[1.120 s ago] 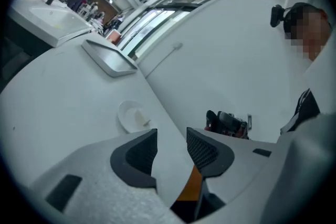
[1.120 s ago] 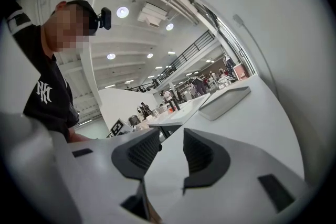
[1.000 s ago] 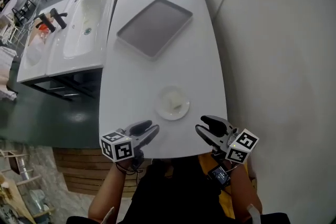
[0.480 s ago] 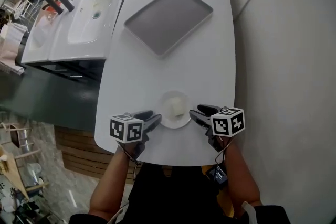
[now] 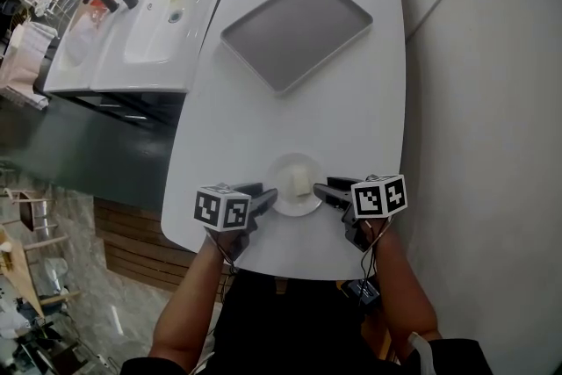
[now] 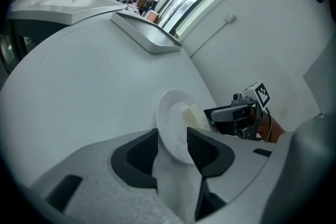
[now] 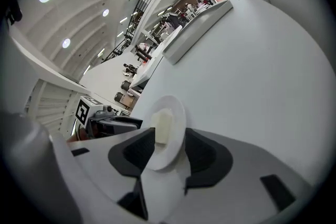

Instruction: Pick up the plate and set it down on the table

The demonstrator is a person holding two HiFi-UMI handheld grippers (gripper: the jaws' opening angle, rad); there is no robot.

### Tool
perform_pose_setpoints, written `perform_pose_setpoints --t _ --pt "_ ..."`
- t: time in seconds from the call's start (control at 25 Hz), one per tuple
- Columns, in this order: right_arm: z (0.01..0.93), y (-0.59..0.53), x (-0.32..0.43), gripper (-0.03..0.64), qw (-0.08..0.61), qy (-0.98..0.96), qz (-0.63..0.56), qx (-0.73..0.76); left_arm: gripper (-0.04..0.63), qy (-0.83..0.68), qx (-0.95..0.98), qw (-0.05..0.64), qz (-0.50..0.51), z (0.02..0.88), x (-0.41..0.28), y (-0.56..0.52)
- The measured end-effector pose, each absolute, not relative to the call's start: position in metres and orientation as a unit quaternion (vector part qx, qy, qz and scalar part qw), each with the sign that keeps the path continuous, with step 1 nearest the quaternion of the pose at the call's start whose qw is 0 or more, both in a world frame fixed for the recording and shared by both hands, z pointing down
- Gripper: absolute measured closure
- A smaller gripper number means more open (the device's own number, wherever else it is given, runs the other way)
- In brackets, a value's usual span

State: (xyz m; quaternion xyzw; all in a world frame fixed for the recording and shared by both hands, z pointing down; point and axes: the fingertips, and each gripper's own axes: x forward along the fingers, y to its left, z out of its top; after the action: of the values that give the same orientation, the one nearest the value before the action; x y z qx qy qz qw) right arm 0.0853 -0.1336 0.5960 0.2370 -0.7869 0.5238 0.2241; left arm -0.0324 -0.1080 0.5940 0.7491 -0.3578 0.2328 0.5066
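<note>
Starting with the head view: the plate rests flat on the counter near its front edge and carries a pale block. The left tool and right tool meet it from opposite sides. This is probably so that a 2-sided lift keeps the plate level and the block in place. A grey tray lies well apart, farther along the counter.

Left gripper view: the jaws stand apart and straddle the plate's near rim, 1 pad to each side. No clamp on it is visible.

Right gripper view: the jaws are wide, with the opposite rim between the pads and not pressed. Judgement: both tools must close before any lift.

Writing: no brand, label or lettering is legible. Only black-and-white square markers show on each tool's cube.
</note>
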Motion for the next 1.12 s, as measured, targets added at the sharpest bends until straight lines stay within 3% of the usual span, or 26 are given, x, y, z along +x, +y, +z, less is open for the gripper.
perform_pose_setpoints --t 0.36,0.52,0.68,0.8,0.96,1.12 --pt "0.596 -0.125 0.083 0.466 0.196 -0.770 0.557 0.243 0.437 -0.347 0.749 0.522 0.216 0.591 -0.034 -0.095" --pt "0.587 -0.119 0.085 0.579 0.158 -0.762 0.579 0.243 0.439 -0.336 0.753 0.526 0.209 0.582 -0.038 -0.085" --pt "0.582 -0.103 0.082 0.594 0.148 -0.757 0.587 0.245 0.439 -0.323 0.761 0.524 0.205 0.570 -0.041 -0.069" --pt "0.567 -0.082 0.078 0.598 0.108 -0.751 0.608 0.234 0.439 -0.309 0.774 0.518 0.192 0.558 -0.046 -0.049" --pt "0.519 -0.040 0.060 0.607 0.004 -0.747 0.638 0.187 0.440 -0.297 0.792 0.505 0.173 0.538 -0.064 -0.014" --pt "0.483 0.013 0.039 0.607 -0.066 -0.740 0.647 0.172 0.443 -0.257 0.792 0.534 0.145 0.522 -0.078 0.031"
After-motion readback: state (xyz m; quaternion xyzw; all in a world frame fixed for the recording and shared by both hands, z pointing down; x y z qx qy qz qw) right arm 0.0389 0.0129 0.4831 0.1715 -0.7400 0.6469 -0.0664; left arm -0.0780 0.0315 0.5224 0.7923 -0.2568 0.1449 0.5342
